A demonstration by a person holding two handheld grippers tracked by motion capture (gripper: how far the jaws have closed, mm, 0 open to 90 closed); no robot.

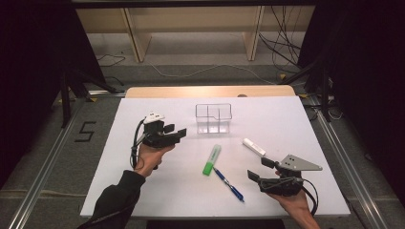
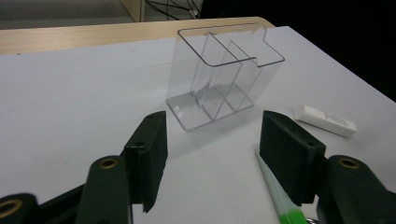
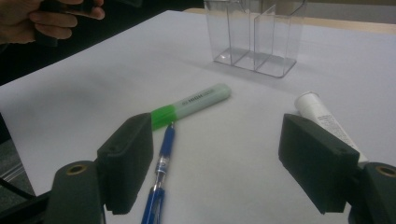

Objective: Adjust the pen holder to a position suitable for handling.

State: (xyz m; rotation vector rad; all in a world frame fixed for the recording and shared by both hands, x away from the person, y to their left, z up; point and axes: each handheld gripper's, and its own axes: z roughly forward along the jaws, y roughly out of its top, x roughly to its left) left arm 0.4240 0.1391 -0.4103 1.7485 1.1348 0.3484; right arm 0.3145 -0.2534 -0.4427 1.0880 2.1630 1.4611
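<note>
Clear organizer (image 1: 213, 118) empty, upright, just beyond open left gripper (image 1: 175, 133)

Recording lab, black curtains (image 1: 33, 71), floor rails (image 1: 43, 167), loose cables (image 1: 282, 43), white-covered table (image 1: 143, 191)

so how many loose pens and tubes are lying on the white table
3: a green highlighter mid-table in front of the clear organizer, a blue pen with its tip at the highlighter's green end, and a white tube to their right.
</note>
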